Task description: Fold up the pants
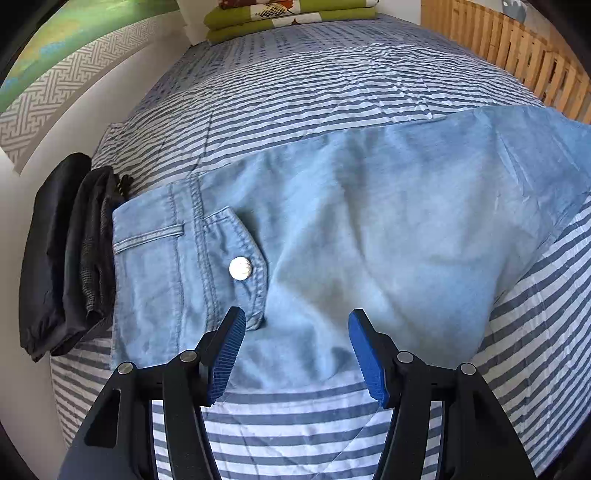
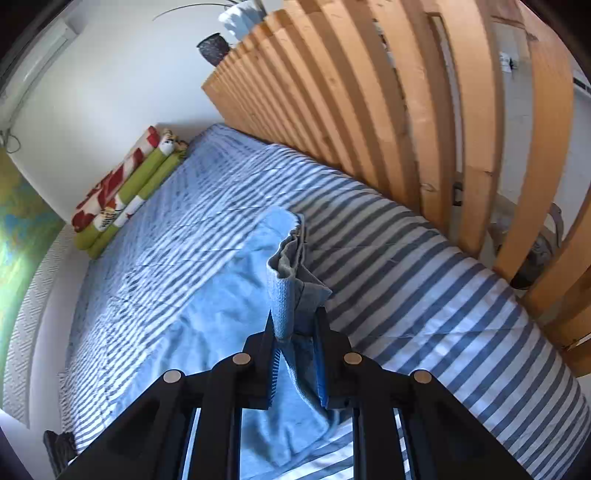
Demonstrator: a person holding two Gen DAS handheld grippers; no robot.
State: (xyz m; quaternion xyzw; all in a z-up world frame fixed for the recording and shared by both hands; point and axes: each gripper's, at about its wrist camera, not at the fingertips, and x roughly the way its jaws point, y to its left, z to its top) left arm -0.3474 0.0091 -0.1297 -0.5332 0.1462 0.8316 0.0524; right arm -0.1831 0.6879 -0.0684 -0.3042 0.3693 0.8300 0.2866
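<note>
Light blue pants [image 1: 369, 221] lie spread across the striped bed cover [image 1: 295, 103], waistband to the left, with a silver button [image 1: 240, 268] on a back pocket flap. My left gripper [image 1: 297, 321] hovers open just above the pants near the pocket, nothing between its blue pads [image 1: 225, 358]. In the right wrist view my right gripper [image 2: 295, 325] is shut on a bunched fold of the pants' leg end [image 2: 286, 280], which is lifted off the bed cover [image 2: 424, 295]. The rest of the pants [image 2: 229, 314] trails down to the left.
A folded black garment [image 1: 70, 251] lies at the bed's left edge by the waistband. Folded green and red bedding [image 1: 288, 18] [image 2: 122, 192] sits at the far end. A wooden slatted rail [image 2: 369, 92] [image 1: 517, 48] borders the right side. White wall on the left.
</note>
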